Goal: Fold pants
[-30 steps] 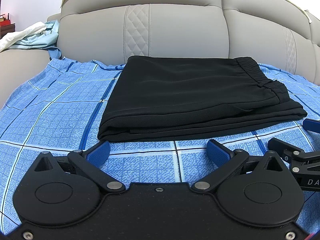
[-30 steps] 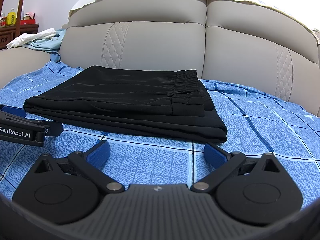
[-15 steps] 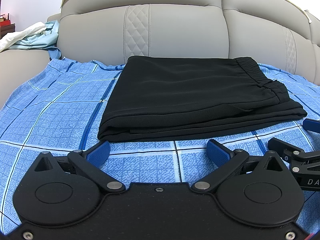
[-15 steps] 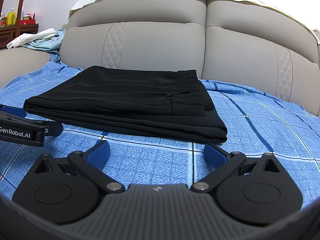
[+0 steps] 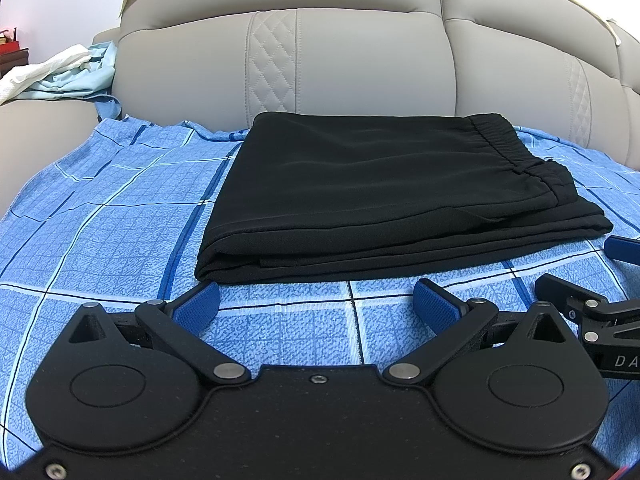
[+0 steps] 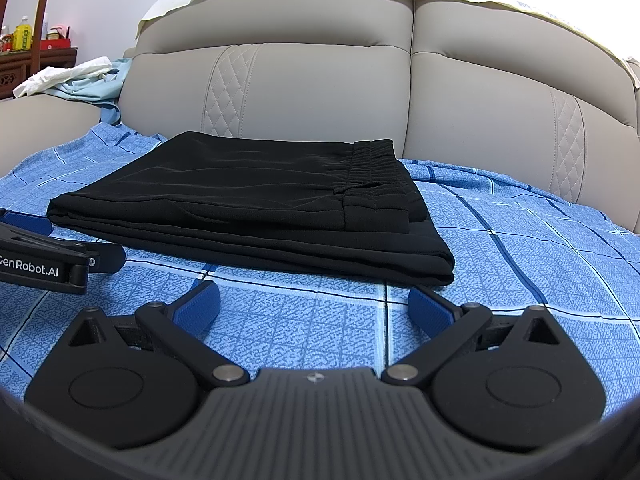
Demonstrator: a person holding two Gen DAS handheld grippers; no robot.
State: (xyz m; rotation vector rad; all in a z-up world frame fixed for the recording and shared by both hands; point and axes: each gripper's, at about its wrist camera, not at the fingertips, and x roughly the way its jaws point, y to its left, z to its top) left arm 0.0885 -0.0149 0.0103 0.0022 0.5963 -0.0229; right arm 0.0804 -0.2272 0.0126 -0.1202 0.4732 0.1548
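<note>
Black pants lie folded in a flat rectangular stack on the blue checked sheet, elastic waistband at the right. They also show in the right wrist view. My left gripper is open and empty, low over the sheet just in front of the stack's near left edge. My right gripper is open and empty, in front of the stack's near right corner. Neither touches the pants. Each gripper shows at the edge of the other's view.
A grey padded headboard rises right behind the pants. White and pale blue clothes lie on the ledge at the far left. A wooden cabinet with bottles stands at the far left.
</note>
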